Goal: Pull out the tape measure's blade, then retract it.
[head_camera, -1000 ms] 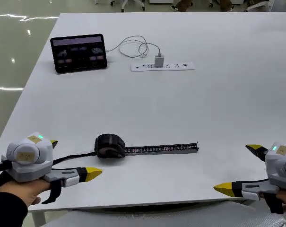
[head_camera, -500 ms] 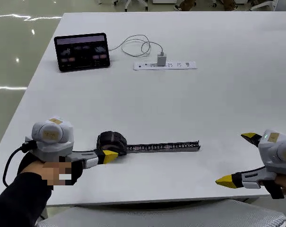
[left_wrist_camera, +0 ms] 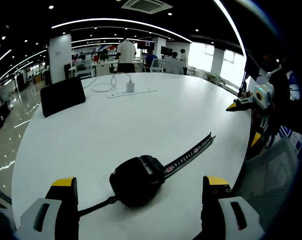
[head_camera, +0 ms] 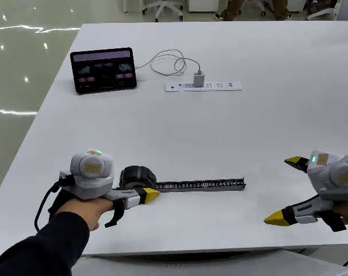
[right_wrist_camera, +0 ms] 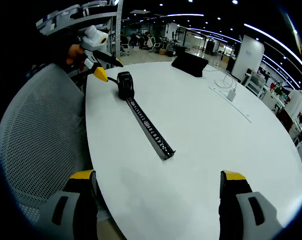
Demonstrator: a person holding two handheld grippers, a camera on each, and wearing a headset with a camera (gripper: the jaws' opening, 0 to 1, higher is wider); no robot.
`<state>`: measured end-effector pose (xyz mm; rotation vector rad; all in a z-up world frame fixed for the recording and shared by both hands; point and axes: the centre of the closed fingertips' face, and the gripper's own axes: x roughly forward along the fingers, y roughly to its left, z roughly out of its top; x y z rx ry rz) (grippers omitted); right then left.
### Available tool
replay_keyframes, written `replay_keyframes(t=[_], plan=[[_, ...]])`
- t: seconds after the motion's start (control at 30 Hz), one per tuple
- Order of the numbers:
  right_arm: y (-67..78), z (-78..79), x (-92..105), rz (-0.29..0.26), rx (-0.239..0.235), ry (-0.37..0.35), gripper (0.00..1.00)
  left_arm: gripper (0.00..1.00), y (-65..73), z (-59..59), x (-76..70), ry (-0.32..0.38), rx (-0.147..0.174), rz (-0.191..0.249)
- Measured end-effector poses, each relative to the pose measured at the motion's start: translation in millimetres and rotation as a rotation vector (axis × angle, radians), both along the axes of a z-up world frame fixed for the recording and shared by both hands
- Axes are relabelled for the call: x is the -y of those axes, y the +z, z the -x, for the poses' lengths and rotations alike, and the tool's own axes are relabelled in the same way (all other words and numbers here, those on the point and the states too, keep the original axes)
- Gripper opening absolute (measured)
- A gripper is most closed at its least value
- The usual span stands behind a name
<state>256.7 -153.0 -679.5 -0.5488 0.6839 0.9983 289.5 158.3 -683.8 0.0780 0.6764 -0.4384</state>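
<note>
The tape measure [head_camera: 136, 177] sits near the front-left edge of the white table [head_camera: 220, 132]. It has a squat black case with rounded corners. Its blade [head_camera: 202, 184] is drawn out and lies flat on the tabletop, running right from the case in a straight line. The blade is dark with pale markings, and its hooked end is bare, with nothing gripping it. In the left gripper view a thin black strap [left_wrist_camera: 93, 207] trails off the back of the case towards the person.

The left gripper [left_wrist_camera: 139, 182] has its yellow-tipped jaws spread wide, one on each side of the case. From that gripper's own view there is table showing between the case and each jaw, so it seems to be straddling the case, not pinching it. In the head view the far jaw is hidden behind the case, so I can't rule out a touch there.

The right gripper [head_camera: 284, 189] hangs over the front-right corner of the table, jaws held wide apart and holding nothing, well clear of the blade's end.

Farther back stand a dark tablet [head_camera: 103, 70] and a white power strip [head_camera: 203, 86] with a looped cable [head_camera: 168, 60]. The numbers on the blade are too small to read.
</note>
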Motion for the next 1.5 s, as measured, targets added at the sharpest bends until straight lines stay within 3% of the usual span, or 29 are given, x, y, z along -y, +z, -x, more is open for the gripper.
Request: replay_keyframes(t=[0.1, 0.23, 0.33, 0.53, 0.9, 1.03, 1.17, 1.33, 1.5], plan=[[-2.9, 0.6, 0.6, 0.010, -0.032, 0.004, 1.00, 1.00, -3.0, -7.1, -1.2, 0.057, -0.003, 0.026], [-5.8, -0.4, 0.7, 0.034, -0.039, 0.027, 1.00, 1.00, -0.8, -13.1, 3.4, 0.086, 0.007, 0.042], [-6.8, -1.7, -1.6, 0.042, -0.042, 0.043, 1.00, 1.00, 1.4, -19.7, 3.4, 0.108, 0.038, 0.041], [-8.6, -4.5, -7.2, 0.070, -0.051, 0.087, 1.00, 1.00, -9.3, -17.8, 8.8, 0.136, 0.024, 0.071], [-18.1, -18.0, -18.4, 0.153, -0.092, 0.185, 1.00, 1.00, -15.4, -18.9, 9.2, 0.147, 0.032, 0.078], [-31.1, -22.7, -18.6, 0.210, -0.114, 0.232, 0.95, 1.00, -18.9, -22.3, 10.4, 0.154, 0.043, 0.080], [-35.9, -27.4, -23.1, 0.223, -0.131, 0.255, 0.90, 1.00, -13.7, -28.6, 13.0, 0.174, 0.072, 0.109], [-36.7, -38.1, -30.4, 0.241, -0.136, 0.280, 0.86, 1.00, -22.8, -31.2, 13.9, 0.187, 0.059, 0.105], [-38.3, -46.1, -42.5, 0.249, -0.124, 0.352, 0.73, 1.00, -20.0, -34.7, 9.8, 0.209, 0.083, 0.104]])
